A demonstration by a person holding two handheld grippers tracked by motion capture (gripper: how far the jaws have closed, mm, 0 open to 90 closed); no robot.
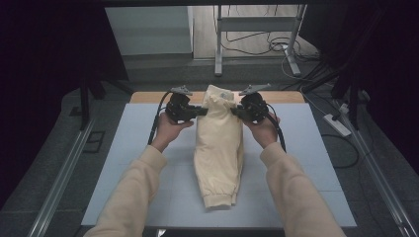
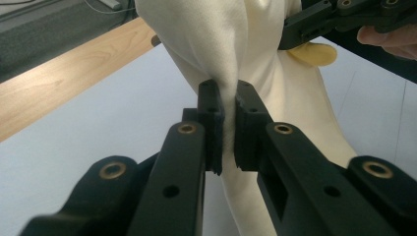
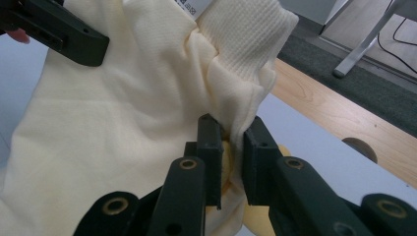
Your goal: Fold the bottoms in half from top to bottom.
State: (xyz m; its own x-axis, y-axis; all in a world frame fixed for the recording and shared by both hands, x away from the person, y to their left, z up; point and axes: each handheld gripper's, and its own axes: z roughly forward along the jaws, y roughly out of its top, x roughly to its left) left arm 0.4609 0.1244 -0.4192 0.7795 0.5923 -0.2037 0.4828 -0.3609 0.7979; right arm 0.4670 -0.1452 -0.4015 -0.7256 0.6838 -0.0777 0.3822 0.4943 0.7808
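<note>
A cream garment [image 1: 217, 148], folded lengthwise with a ribbed cuff at its near end, lies along the middle of the pale blue mat [image 1: 123, 163]. Its far end is lifted off the mat. My left gripper [image 1: 201, 111] is shut on the left side of that raised end; a fold of cream fabric [image 2: 216, 54] runs between its jaws [image 2: 227, 123]. My right gripper [image 1: 236, 111] is shut on the right side, pinching cloth just below the ribbed waistband [image 3: 246, 39]. The two grippers [image 3: 230, 147] face each other across the garment.
A wooden table edge [image 1: 148, 97] shows beyond the mat. Behind it are grey floor, metal table legs [image 1: 218, 44] and cables [image 1: 276, 47]. A white power strip [image 1: 337, 124] lies on the floor at right. Bare mat lies on both sides of the garment.
</note>
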